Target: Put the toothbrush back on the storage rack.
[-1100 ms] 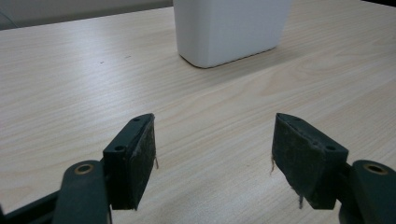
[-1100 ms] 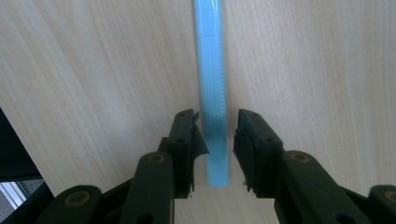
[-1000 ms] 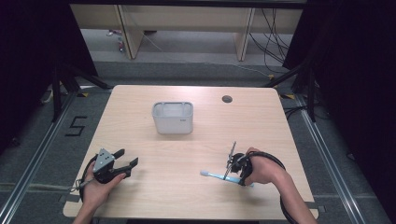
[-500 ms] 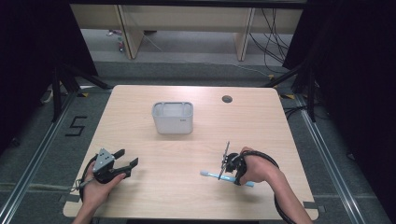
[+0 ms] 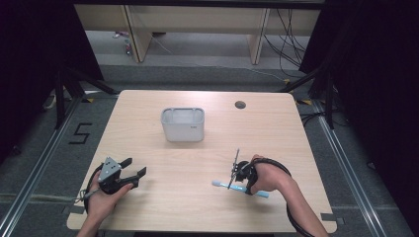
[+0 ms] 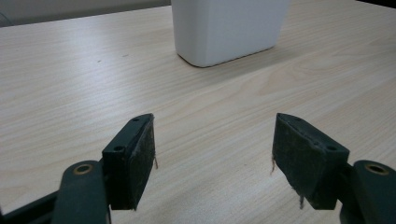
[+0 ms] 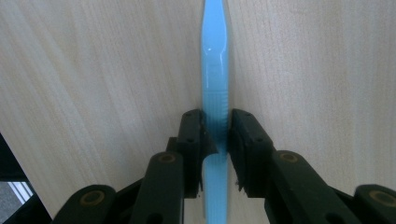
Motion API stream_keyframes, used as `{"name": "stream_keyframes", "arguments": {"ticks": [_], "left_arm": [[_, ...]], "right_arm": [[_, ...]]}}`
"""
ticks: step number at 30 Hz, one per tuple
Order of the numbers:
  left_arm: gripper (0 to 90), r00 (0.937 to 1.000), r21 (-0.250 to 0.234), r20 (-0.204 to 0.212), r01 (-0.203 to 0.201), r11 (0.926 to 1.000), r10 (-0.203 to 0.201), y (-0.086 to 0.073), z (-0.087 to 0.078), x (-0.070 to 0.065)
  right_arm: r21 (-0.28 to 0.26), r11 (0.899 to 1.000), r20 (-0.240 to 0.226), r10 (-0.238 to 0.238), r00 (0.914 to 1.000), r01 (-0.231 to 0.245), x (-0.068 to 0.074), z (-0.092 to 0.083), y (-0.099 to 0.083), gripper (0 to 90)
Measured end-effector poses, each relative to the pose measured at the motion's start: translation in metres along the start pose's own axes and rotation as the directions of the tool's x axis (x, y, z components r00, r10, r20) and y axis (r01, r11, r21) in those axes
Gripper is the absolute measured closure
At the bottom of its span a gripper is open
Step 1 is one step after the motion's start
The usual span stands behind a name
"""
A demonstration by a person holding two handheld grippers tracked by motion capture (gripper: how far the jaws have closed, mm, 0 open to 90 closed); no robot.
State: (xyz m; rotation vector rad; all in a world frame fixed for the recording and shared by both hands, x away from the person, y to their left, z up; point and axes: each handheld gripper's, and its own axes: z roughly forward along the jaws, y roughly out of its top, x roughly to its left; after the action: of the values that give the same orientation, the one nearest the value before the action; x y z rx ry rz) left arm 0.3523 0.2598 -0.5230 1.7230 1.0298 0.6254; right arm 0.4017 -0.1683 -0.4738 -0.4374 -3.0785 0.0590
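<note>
A light blue toothbrush lies flat on the wooden table, near its front right. My right gripper points straight down over it, and in the right gripper view both jaws press on the blue handle from either side. A white rectangular bin stands upright at the table's middle back; its base sits ahead of the left gripper. My left gripper rests low at the front left, its jaws wide apart with bare wood between them.
A round cable hole sits in the table's back right. Black frame legs, cables and a shelf unit stand on the floor behind the table. A "5" marking is on the floor at left.
My right hand and gripper have shifted left along the toothbrush and settled down over it. The left gripper has stayed still.
</note>
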Motion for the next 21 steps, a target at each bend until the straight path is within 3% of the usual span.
{"name": "stream_keyframes", "arguments": {"ticks": [1,5,13,15,16,17,21], "left_arm": [[29.5,1.0,0.0,0.0,0.0,1.0,0.0,0.0,0.0,0.0],[29.5,1.0,0.002,0.001,-0.002,1.0,0.002,0.0001,0.0002,-0.0002],[29.4,1.0,0.003,0.002,-0.002,1.0,0.002,0.0001,0.0001,-0.0004],[29.4,1.0,0.002,0.003,-0.002,1.0,0.002,0.0,0.0001,-0.0003],[29.4,1.0,0.001,0.004,0.0,1.0,0.0,0.0,0.0002,-0.0003],[29.4,1.0,0.001,0.004,0.0,1.0,0.0,0.0,0.0002,-0.0002],[29.4,1.0,0.002,0.004,0.002,1.0,-0.002,0.0,0.0002,-0.0001]], "right_arm": [[0.002,1.0,-0.001,0.022,0.9998,-0.022,0.0012,0.0002,-0.0002,74.6],[0.002,1.0,0.0,0.028,0.9996,-0.028,0.0015,0.0005,-0.0001,75.7],[0.002,1.0,0.035,0.021,0.9992,-0.021,0.0044,0.0013,0.0011,78.4],[0.015,1.0,0.03,0.023,0.9993,-0.024,0.0051,0.0006,0.0018,78.7],[0.013,1.0,0.036,-0.001,0.9993,0.0,0.0045,0.0008,0.0023,78.8],[0.015,1.0,0.032,0.019,0.9993,-0.02,0.0059,0.0002,0.0022,78.9],[-0.006,1.0,0.028,0.009,0.9996,-0.009,0.0052,0.0018,0.0006,79.1]]}}
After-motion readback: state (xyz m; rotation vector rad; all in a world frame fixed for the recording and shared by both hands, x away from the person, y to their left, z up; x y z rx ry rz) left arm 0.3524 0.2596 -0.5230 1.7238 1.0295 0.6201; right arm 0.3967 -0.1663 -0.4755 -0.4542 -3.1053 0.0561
